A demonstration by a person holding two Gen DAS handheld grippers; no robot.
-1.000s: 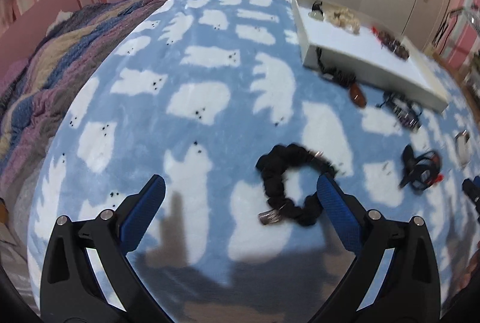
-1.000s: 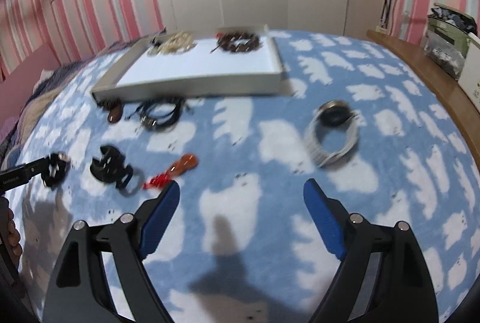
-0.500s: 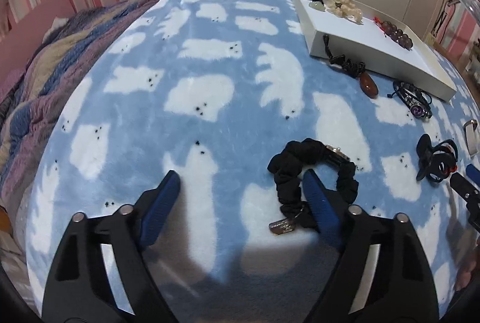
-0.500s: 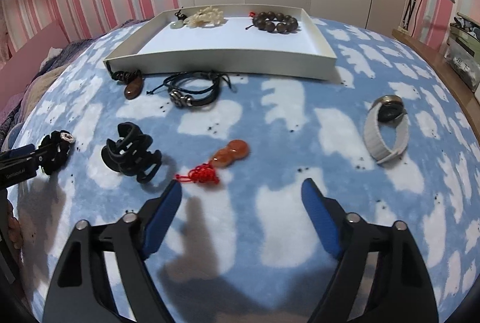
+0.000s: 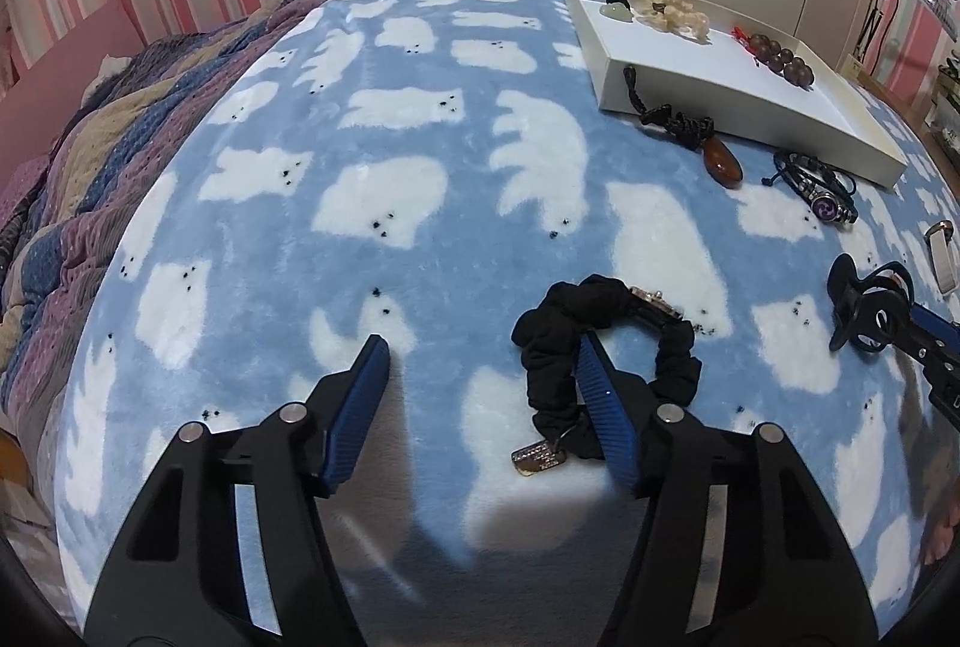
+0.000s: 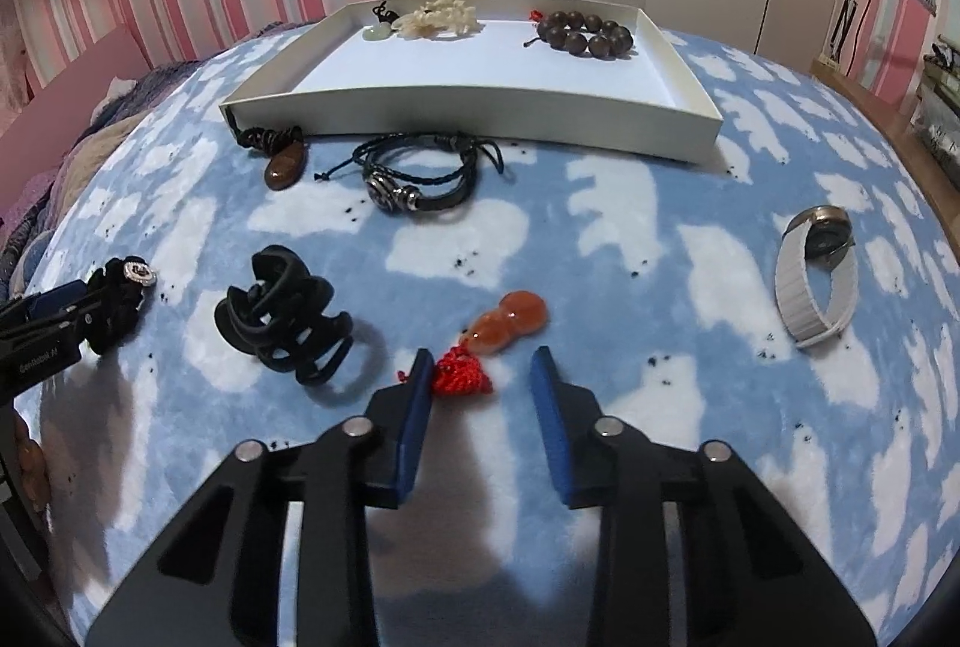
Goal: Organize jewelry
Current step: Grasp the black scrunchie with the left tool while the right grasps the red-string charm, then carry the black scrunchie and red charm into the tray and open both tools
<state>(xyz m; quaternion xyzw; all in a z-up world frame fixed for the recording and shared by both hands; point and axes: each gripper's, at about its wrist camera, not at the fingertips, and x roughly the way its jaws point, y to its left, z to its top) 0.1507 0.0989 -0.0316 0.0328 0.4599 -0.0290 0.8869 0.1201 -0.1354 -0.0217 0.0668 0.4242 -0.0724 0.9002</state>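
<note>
Item 1: my left tongs, released, jaws spread wide over the bed blanket. The right finger lies inside the ring of the black scrunchie watch, at 1 o'clock from the tongs' base; the left finger rests on bare blanket. A small metal tag hangs at the band's near edge.

Item 2: my right tongs, released, jaws part-way apart. The red knot of the orange gourd pendant sits between the tips, touching the left finger; the gourd lies just beyond, at 12 o'clock.

Item 3: white tray, at 12 o'clock, far side of the blanket. It holds a brown bead bracelet, a cream bead cluster and a pale green pendant.

Item 4: loose pieces on the blanket in the right wrist view. Black hair claw at 10 o'clock; black braided bracelet and brown stone pendant just before the tray's near wall; white-strap watch at 2 o'clock, well apart.
</note>
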